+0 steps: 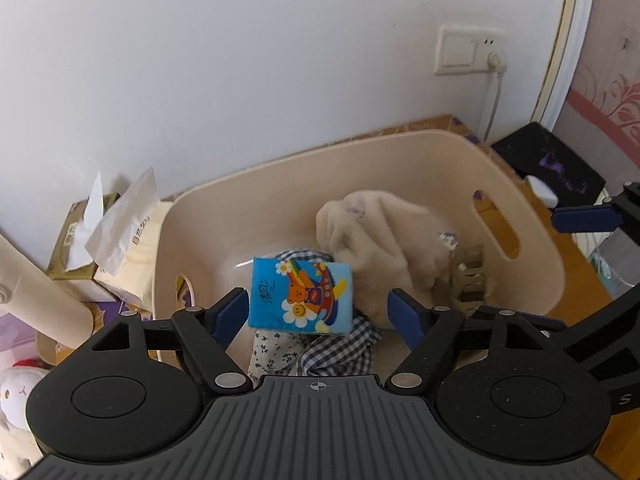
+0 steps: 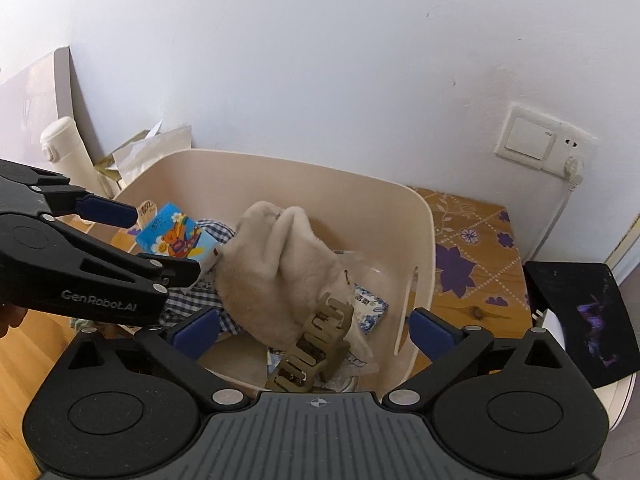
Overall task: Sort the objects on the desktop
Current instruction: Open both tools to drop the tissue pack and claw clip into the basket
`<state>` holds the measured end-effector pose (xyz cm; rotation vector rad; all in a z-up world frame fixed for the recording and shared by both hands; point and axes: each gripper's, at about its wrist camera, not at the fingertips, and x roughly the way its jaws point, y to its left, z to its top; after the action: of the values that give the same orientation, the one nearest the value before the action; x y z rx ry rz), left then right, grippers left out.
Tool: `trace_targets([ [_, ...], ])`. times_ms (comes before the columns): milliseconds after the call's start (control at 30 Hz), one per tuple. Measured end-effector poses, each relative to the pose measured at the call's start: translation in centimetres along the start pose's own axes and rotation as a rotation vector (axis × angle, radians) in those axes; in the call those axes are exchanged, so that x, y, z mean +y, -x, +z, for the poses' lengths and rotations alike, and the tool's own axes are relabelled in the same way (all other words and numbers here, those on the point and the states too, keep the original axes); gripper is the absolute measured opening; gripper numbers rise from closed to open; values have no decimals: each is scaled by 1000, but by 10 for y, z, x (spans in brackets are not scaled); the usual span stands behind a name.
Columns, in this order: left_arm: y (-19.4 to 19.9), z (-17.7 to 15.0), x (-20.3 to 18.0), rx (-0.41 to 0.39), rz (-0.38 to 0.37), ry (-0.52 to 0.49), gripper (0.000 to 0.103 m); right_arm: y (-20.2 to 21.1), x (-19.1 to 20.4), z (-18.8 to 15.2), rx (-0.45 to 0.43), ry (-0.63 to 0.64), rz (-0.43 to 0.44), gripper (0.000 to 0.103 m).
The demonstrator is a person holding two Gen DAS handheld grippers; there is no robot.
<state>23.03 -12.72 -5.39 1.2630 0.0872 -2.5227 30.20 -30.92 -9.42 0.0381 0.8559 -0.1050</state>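
A cream plastic basket holds a fluffy beige cloth and checked fabric. On that fabric lies a blue tissue pack with a cartoon bear. My left gripper stands open over it, pads to either side of the pack and apart from it. An olive hair claw clip rests in the basket's near corner. My right gripper is wide open around the clip without touching it. One pad of each gripper shows in the other's view.
Two tissue boxes and a cream flask stand left of the basket. A black box sits at its right on the flower-patterned table. A wall socket with a plugged cable is behind. A white plush toy is at the lower left.
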Motion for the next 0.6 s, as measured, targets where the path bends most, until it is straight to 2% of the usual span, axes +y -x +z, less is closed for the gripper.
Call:
trace_targets([
  [333,42,-5,-7,-57,-26,-2,78,39,-3,-14,-49,-20,-37,103],
  [600,66,-16,-4,-73,-25,-6,78,74,-8,-34,-69,9,-53,103],
])
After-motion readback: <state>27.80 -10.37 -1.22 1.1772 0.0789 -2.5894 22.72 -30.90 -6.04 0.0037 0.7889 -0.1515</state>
